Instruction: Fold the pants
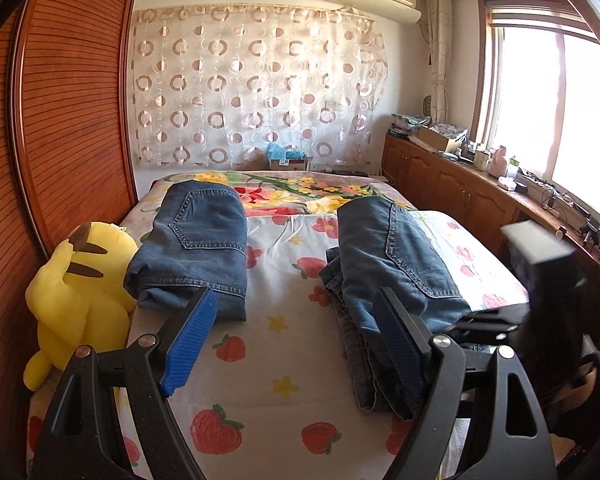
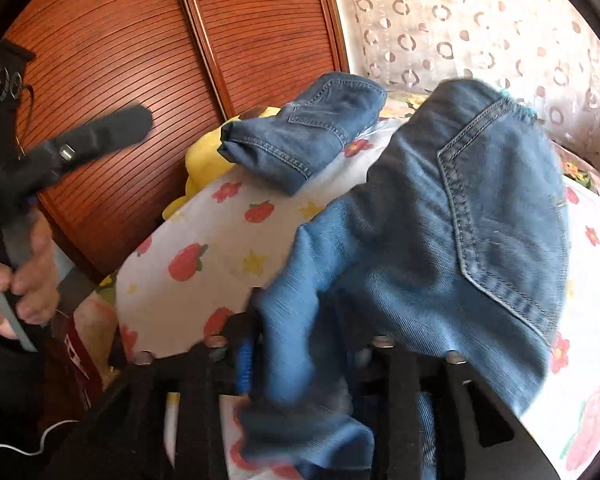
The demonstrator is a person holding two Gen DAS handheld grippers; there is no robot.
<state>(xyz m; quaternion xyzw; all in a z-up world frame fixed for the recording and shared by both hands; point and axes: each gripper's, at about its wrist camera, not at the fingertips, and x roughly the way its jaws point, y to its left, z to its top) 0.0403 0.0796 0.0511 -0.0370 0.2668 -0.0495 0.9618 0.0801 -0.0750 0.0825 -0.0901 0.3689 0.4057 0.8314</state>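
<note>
left gripper (image 1: 296,344): hanging over the bed (image 1: 260,360) with its jaws wide apart, nothing between them
right gripper (image 2: 300,364): denim is bunching over its jaws; can't tell if it's gripping
pants (image 1: 388,264): lying half folded on the bed's right side
folded jeans (image 1: 196,240): sitting beside a yellow plush toy (image 1: 80,292)
</note>
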